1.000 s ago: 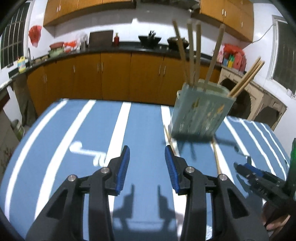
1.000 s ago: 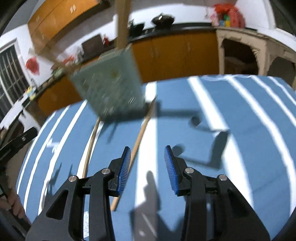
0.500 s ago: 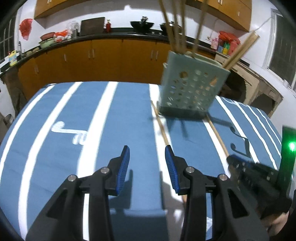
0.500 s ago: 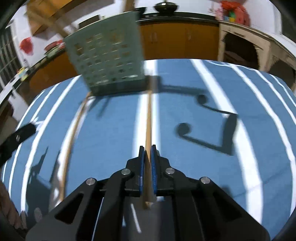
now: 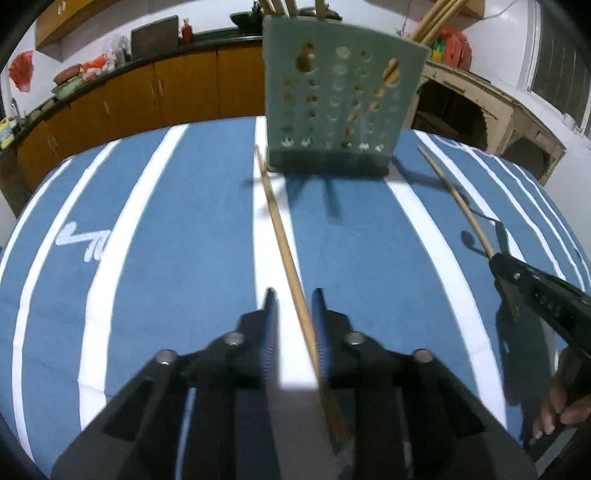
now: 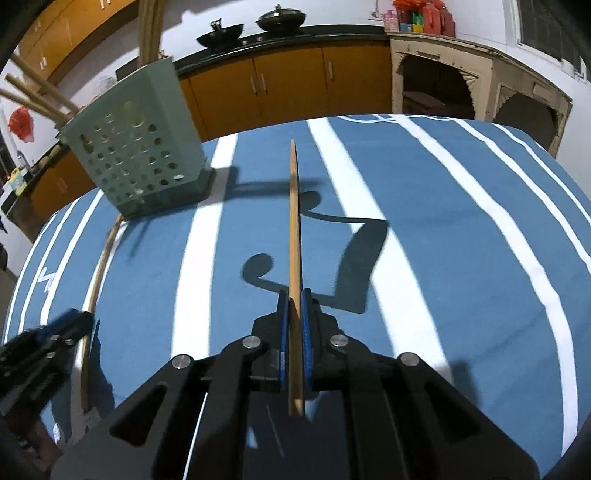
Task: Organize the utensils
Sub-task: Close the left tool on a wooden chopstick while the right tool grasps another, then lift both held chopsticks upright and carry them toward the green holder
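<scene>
Both grippers have dropped onto the chopsticks since a second ago: right gripper (image 6: 293, 295) pinches one chopstick (image 6: 294, 221) clear of the worktop (image 6: 461, 240), while left gripper (image 5: 293, 295) jaws have just been closing around the other chopstick (image 5: 282, 236) lying by the green holder (image 5: 340, 92), with the stick against only one pad, so it could roll or twist out.

I see orange cabinets (image 6: 288, 85) under a dark counter (image 6: 295, 37) along white walls (image 5: 498, 55). Windows (image 5: 561, 70) sit right; woks (image 6: 282, 16) rest on that counter.
</scene>
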A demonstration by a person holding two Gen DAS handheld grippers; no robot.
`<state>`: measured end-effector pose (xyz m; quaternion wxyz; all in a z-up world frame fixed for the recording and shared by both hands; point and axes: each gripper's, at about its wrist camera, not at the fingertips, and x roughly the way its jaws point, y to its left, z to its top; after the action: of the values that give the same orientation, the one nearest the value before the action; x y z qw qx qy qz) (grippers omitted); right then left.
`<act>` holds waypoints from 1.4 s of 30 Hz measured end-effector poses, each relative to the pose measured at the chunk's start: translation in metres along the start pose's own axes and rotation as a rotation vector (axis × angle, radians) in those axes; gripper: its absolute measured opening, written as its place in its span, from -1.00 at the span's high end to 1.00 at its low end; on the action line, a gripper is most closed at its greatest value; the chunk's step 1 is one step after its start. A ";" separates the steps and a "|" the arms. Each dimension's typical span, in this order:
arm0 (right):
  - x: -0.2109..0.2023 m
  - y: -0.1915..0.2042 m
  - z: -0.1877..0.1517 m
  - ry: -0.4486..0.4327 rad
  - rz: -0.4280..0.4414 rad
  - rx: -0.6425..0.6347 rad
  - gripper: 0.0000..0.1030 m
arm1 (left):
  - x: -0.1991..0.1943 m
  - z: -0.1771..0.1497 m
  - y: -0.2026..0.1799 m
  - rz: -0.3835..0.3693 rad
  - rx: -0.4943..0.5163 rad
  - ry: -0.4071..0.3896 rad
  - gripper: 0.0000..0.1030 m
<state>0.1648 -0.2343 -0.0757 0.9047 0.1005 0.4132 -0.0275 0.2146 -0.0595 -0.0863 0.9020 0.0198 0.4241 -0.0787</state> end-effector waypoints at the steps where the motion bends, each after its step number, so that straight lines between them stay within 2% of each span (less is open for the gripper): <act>1: 0.000 0.003 -0.001 0.000 0.006 -0.014 0.85 | 0.001 0.000 0.003 -0.001 -0.003 0.005 0.81; 8: 0.000 0.005 0.001 -0.001 0.016 -0.016 0.85 | 0.001 0.003 0.050 0.061 -0.091 0.004 0.84; 12: 0.000 0.005 0.001 0.001 0.009 -0.022 0.85 | -0.001 0.002 0.059 0.047 -0.076 0.003 0.81; 16: 0.001 0.006 0.000 0.002 0.005 -0.025 0.84 | -0.003 0.001 0.055 0.034 -0.050 0.002 0.58; 20: 0.001 0.008 0.001 0.002 0.006 -0.023 0.84 | -0.002 0.001 0.049 0.037 -0.029 0.004 0.49; 38: -0.008 0.009 -0.011 0.009 0.005 -0.054 0.84 | -0.016 -0.018 0.053 0.040 -0.044 0.007 0.51; 42: -0.009 0.006 -0.012 0.010 0.024 -0.050 0.84 | -0.019 -0.021 0.058 0.034 -0.074 0.004 0.79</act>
<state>0.1508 -0.2260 -0.0754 0.9051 0.0831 0.4169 -0.0058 0.1963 0.0017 -0.0871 0.9024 -0.0065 0.4282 -0.0477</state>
